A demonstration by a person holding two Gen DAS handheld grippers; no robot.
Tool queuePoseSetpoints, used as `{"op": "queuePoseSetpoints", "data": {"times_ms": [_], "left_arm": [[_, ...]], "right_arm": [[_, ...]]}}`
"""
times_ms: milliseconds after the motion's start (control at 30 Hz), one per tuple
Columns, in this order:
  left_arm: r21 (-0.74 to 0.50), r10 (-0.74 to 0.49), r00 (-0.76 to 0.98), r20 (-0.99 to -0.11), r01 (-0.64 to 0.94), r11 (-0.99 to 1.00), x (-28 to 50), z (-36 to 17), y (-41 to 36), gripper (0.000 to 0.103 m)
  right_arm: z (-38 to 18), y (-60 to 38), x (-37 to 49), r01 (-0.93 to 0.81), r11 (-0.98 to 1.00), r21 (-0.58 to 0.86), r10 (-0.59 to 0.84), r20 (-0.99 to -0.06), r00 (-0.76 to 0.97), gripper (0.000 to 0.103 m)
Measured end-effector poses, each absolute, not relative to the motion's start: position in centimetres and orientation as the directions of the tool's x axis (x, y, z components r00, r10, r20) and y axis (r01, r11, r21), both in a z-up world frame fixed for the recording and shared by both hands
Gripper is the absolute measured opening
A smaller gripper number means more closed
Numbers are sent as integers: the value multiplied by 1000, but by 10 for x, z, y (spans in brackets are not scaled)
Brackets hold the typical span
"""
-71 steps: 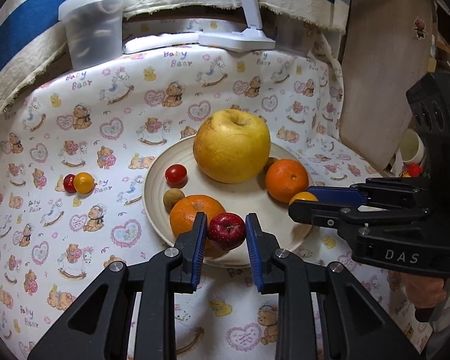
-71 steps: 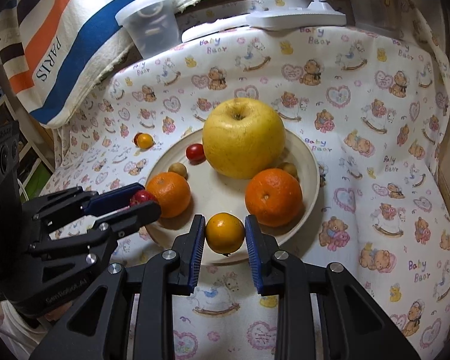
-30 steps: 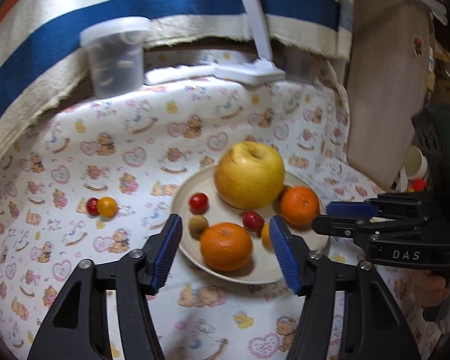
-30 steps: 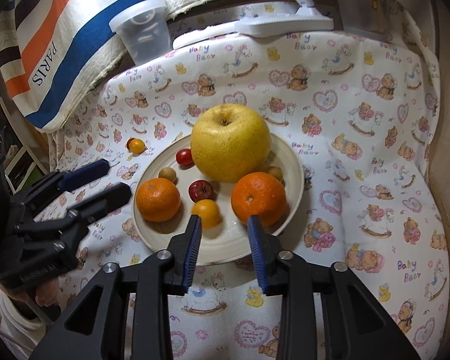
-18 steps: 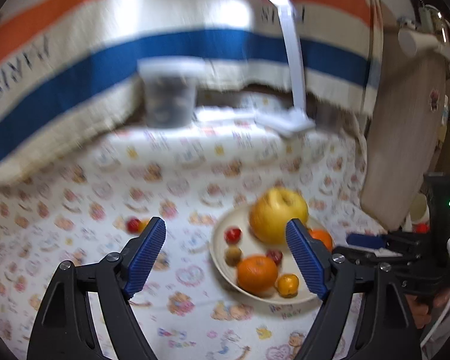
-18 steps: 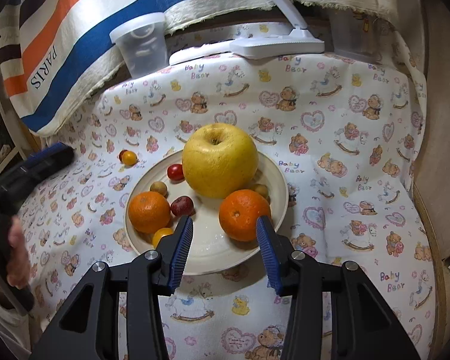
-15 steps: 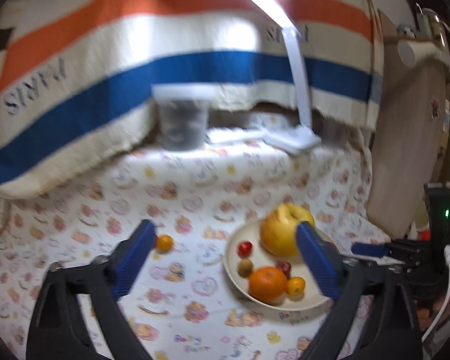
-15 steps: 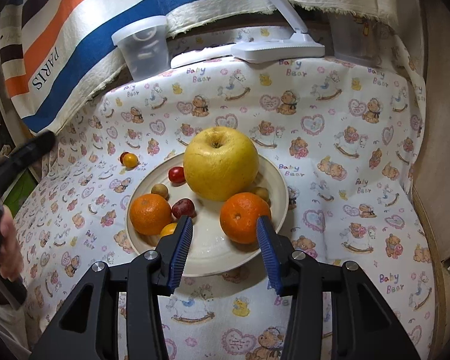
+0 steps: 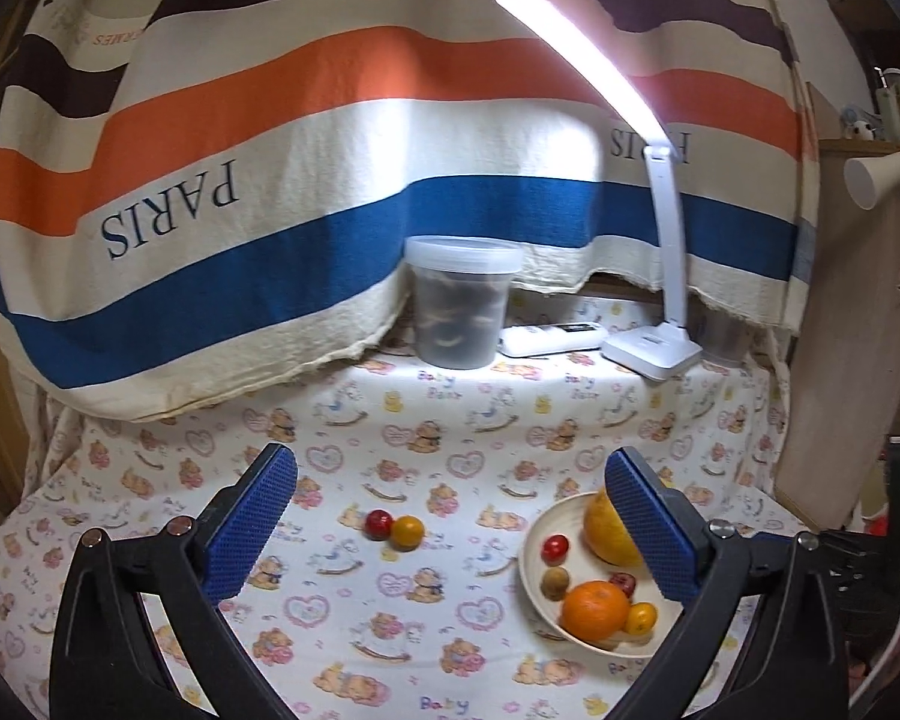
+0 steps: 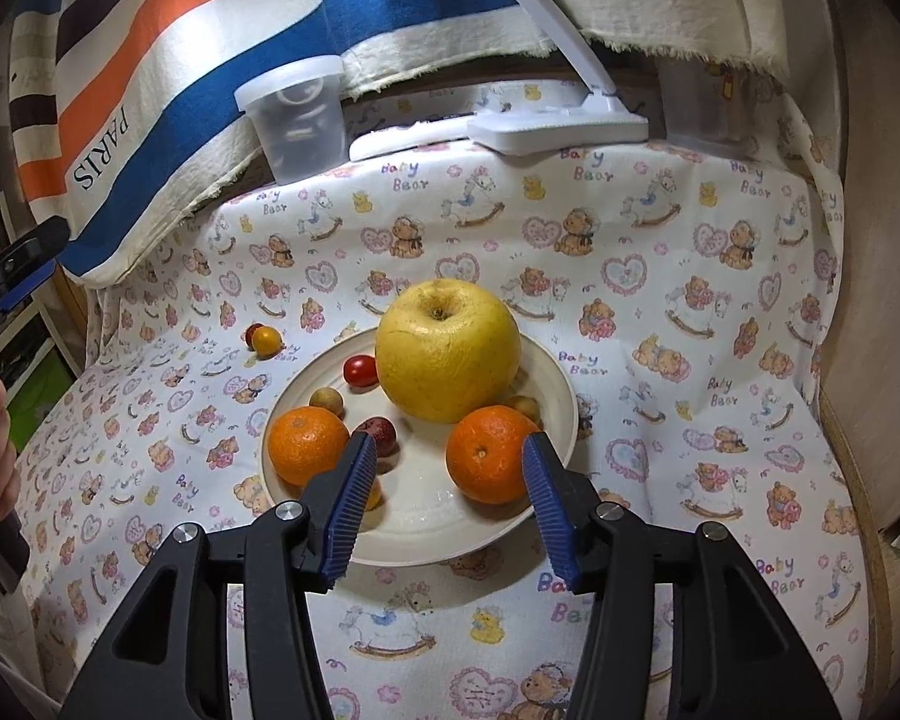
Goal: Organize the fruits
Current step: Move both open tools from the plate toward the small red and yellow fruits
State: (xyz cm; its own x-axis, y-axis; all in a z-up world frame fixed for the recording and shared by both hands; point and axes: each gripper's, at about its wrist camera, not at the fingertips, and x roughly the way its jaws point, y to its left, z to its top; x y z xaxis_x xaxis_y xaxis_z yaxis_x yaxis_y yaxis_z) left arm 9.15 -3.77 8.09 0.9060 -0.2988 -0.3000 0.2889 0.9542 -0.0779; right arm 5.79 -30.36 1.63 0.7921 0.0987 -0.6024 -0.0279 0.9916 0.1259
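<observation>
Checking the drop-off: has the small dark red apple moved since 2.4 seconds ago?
Yes. The small dark red apple now lies inside the plate, beside the left orange; earlier it sat at the plate's near rim between the left gripper's fingers.

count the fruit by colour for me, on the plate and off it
yellow, the big apple-like fruit: 1
orange: 4
red: 3
brownish: 2
total: 10, with 8 on the plate and 2 on the cloth
</observation>
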Motion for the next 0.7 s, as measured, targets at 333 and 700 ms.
{"op": "queuePoseSetpoints", "data": {"times_ms": [333, 700], "left_arm": [[-129, -232, 928, -291, 203, 971, 105, 82, -8, 102], [-149, -155, 947, -282, 116, 982, 121, 79, 26, 102]], "right_arm": [[44, -290, 52, 86, 995, 49, -47, -528, 848, 57], [89, -209, 95, -23, 999, 35, 38, -501, 865, 60]]}}
